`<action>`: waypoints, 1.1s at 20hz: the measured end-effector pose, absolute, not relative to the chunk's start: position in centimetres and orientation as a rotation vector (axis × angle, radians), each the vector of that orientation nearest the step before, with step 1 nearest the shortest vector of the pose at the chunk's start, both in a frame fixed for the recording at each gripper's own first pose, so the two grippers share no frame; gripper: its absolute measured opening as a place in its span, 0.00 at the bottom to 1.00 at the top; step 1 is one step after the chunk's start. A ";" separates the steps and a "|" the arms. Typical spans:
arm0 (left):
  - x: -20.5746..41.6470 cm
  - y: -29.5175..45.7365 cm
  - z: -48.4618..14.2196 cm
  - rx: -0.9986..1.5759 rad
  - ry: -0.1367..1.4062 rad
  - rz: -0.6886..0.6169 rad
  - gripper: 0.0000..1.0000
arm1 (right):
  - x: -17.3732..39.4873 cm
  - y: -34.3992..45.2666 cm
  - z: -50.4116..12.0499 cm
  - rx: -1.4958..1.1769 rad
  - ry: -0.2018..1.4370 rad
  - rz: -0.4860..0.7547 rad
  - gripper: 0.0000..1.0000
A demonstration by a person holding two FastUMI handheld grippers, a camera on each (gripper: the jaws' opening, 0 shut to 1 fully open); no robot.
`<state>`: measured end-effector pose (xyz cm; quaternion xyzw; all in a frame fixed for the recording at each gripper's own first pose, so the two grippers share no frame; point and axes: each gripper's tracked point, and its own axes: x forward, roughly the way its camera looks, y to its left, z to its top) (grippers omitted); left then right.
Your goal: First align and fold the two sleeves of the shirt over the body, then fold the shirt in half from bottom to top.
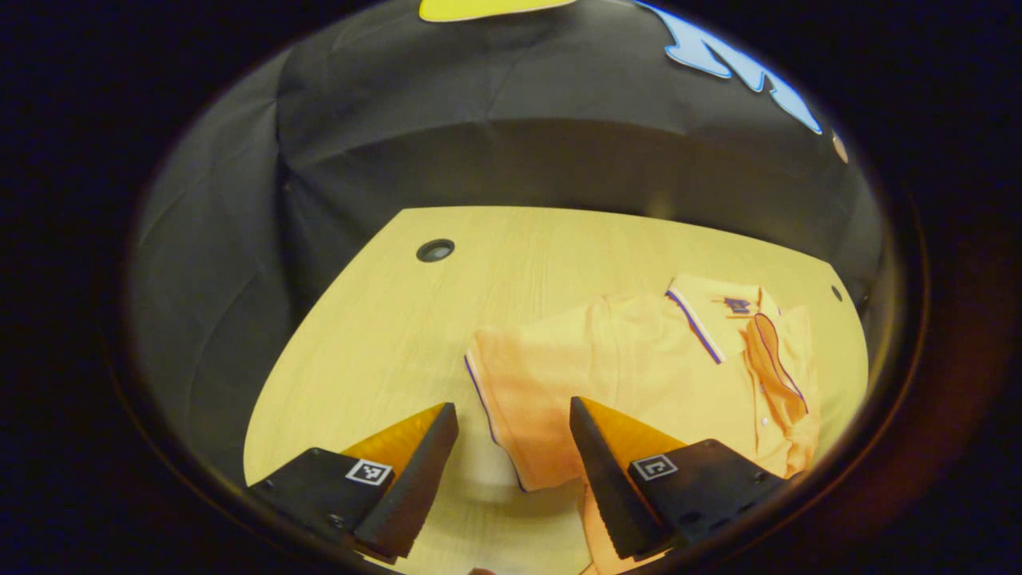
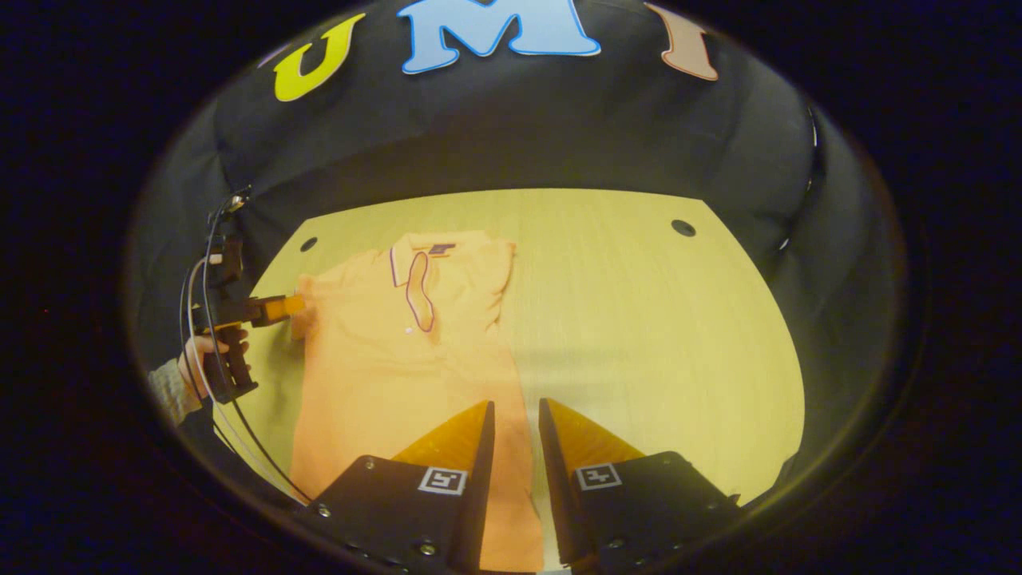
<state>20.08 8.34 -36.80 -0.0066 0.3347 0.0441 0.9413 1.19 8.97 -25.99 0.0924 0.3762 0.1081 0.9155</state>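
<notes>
**Orange polo flat on tabletop, both tools near its edges**

An orange short-sleeved polo shirt with purple-trimmed collar [image 2: 399, 343] lies spread on the pale wood-grain tabletop [image 2: 639, 335], collar toward the far black cloth wall.

Left tool [image 1: 511, 447]: fingers spread wide, released, holding nothing. Directly ahead of it and between its fingertips lies the shirt's sleeve cuff with a purple edge stripe [image 1: 511, 391]; the shirt body stretches off to the tool's right, collar farthest right. In the right gripper view this same tool sits far left, held by a hand [image 2: 196, 359] in a knit sleeve, its tip at the sleeve edge; contact cannot be judged.

Right tool [image 2: 517, 447]: fingers narrowly parted. The shirt's lower hem runs under and between them; whether they pinch the cloth cannot be told. Bare tabletop extends to this tool's right.
</notes>
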 end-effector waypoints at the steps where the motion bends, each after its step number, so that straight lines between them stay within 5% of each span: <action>1: 20.3 8.0 -37.4 -0.016 0.689 0.088 0.94 | 0.9 8.8 -26.3 0.193 0.782 0.214 0.35; 13: 20.3 6.6 -39.7 -0.044 0.724 0.081 0.91 | 0.1 8.2 -27.2 0.212 0.813 0.176 0.35; 15: 20.6 6.1 -39.7 -0.040 0.724 0.064 0.69 | 0.0 8.2 -27.4 0.220 0.819 0.176 0.35; 17: 20.7 5.9 -39.7 -0.026 0.729 0.074 0.27 | 0.0 8.2 -27.5 0.219 0.824 0.177 0.35; 20: 21.0 5.4 -39.7 -0.005 0.735 0.065 0.25 | 0.0 8.3 -27.6 0.217 0.832 0.183 0.35; 21: 21.0 5.3 -39.6 0.009 0.735 0.064 0.14 | 0.0 8.3 -27.6 0.217 0.835 0.185 0.35; 22: 21.0 5.2 -39.5 0.023 0.741 0.062 0.14 | -0.1 8.3 -27.6 0.217 0.838 0.186 0.35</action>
